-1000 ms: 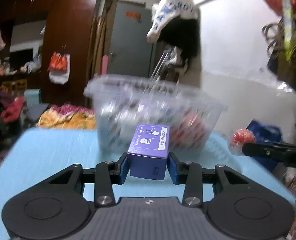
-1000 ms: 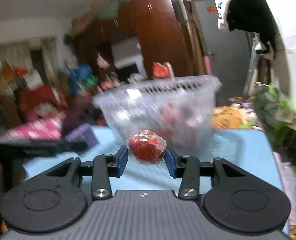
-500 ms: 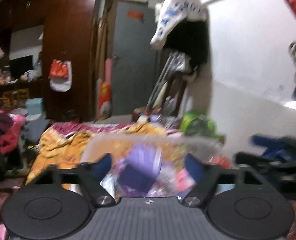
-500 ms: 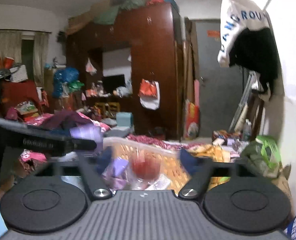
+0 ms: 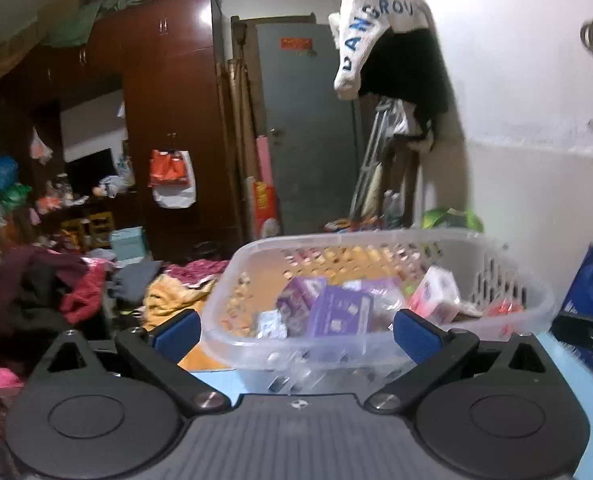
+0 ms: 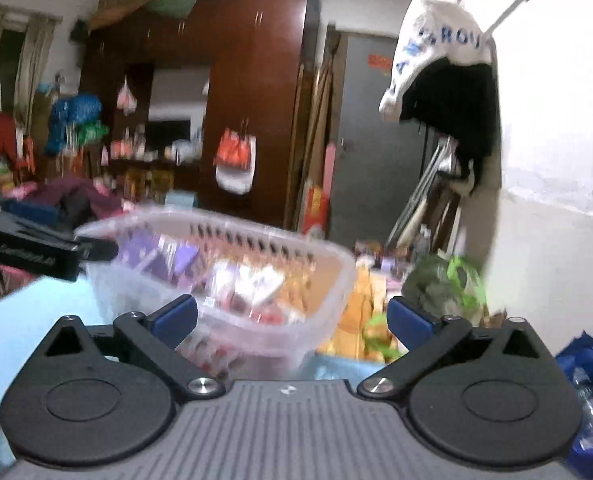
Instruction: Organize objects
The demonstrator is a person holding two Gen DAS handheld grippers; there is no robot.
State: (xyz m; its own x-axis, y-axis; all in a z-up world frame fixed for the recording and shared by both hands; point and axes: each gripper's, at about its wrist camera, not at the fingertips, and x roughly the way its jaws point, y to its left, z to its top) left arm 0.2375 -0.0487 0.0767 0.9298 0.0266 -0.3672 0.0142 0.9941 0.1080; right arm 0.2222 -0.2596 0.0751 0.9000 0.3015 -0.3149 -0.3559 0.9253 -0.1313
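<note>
- The left tongs [image 5: 294, 330] are spreading apart, blue pads wide, with nothing gripped between them; they hang just above the near rim of the clear plastic basket [image 5: 508, 320].
- The right tongs [image 6: 290, 318] are likewise spreading, their blue pads clear of everything and holding nothing; the same basket [image 6: 328, 280] lies ahead of them and a little to their left.
- The basket stands on a light-blue surface [image 5: 576, 364] and is slotted along its walls.
- Inside it, a purple box [image 5: 338, 316] leans near the middle, with a second, smaller purple box [image 5: 298, 294] just behind it to the left.
- A pink-and-white packet [image 5: 436, 294] rests against the basket's right wall, and a red wrapped item [image 5: 504, 306] lies at the far right corner.
- From the right wrist view the contents are blurred; only purple, white and red shapes can be made out.
- The black body of the left tongs juts in at the left edge of the right wrist view, just beside the basket's rim.
- A dark wooden wardrobe [image 5: 168, 120] and a grey door [image 5: 308, 128] stand behind, and a white printed bag [image 5: 372, 24] hangs high on the wall.
- Heaped clothes [image 5: 36, 292] lie left of the surface.
</note>
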